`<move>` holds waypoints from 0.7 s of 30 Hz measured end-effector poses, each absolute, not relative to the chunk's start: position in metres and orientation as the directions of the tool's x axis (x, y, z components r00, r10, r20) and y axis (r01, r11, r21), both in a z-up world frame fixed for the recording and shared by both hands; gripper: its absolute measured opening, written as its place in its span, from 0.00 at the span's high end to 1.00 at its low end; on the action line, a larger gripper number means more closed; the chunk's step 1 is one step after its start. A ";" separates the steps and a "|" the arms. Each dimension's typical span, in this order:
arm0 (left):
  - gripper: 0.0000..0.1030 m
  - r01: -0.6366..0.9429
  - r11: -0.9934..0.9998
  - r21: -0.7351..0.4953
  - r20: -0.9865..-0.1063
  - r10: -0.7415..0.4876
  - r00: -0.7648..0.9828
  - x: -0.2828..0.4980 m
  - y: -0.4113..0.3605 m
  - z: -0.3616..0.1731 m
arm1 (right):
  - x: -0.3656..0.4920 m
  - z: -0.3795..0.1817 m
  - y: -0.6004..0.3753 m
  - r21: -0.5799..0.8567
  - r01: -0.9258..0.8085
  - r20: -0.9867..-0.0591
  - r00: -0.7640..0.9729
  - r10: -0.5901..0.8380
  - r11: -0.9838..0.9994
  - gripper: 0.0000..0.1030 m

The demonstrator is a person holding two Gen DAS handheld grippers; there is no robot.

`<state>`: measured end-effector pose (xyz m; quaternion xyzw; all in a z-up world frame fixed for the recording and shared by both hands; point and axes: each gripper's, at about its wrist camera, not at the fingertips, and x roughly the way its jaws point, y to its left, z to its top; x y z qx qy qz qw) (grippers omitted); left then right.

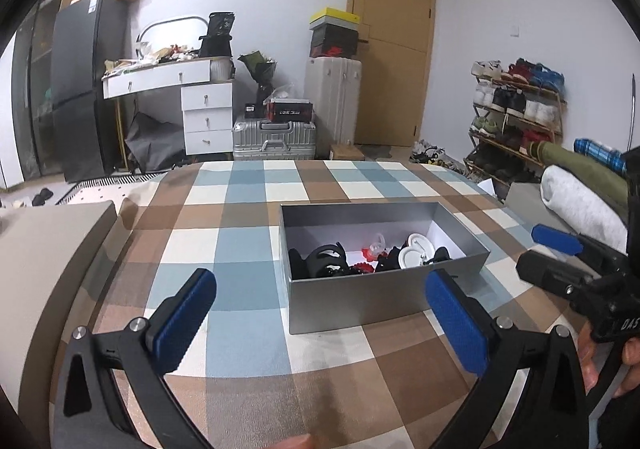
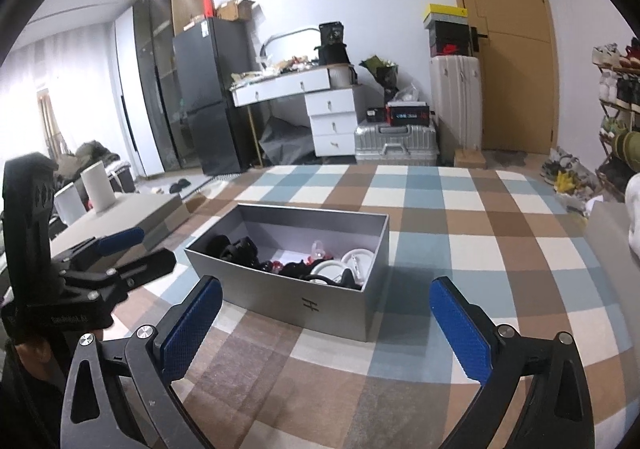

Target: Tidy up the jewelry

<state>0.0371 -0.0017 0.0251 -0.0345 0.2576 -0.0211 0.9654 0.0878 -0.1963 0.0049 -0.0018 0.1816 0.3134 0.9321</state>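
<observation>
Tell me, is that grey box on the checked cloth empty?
No, the grey box holds a jumble of black, white and red pieces on its floor.

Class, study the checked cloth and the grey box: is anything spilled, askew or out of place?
Nothing is spilled. The grey box sits upright on the checked cloth, but the pieces inside lie in one unsorted heap.

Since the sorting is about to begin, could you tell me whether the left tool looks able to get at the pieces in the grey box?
Probably yes. The grey box is lidless, and the left tool stands open just short of it with only bare checked cloth between.
</observation>
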 end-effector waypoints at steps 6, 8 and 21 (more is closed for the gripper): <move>0.01 0.027 0.998 -0.048 -0.498 -0.048 0.866 0.036 -0.003 0.020 | 0.082 0.004 -0.199 0.112 -0.591 -0.297 0.747 0.595 0.799 0.00; 0.01 0.025 0.999 -0.037 -0.501 -0.040 0.865 0.036 -0.003 0.018 | 0.081 0.003 -0.199 0.109 -0.594 -0.289 0.749 0.597 0.797 0.00; 0.01 0.032 0.999 -0.030 -0.510 -0.043 0.859 0.031 -0.008 0.017 | 0.076 -0.003 -0.196 0.080 -0.594 -0.279 0.758 0.590 0.801 0.00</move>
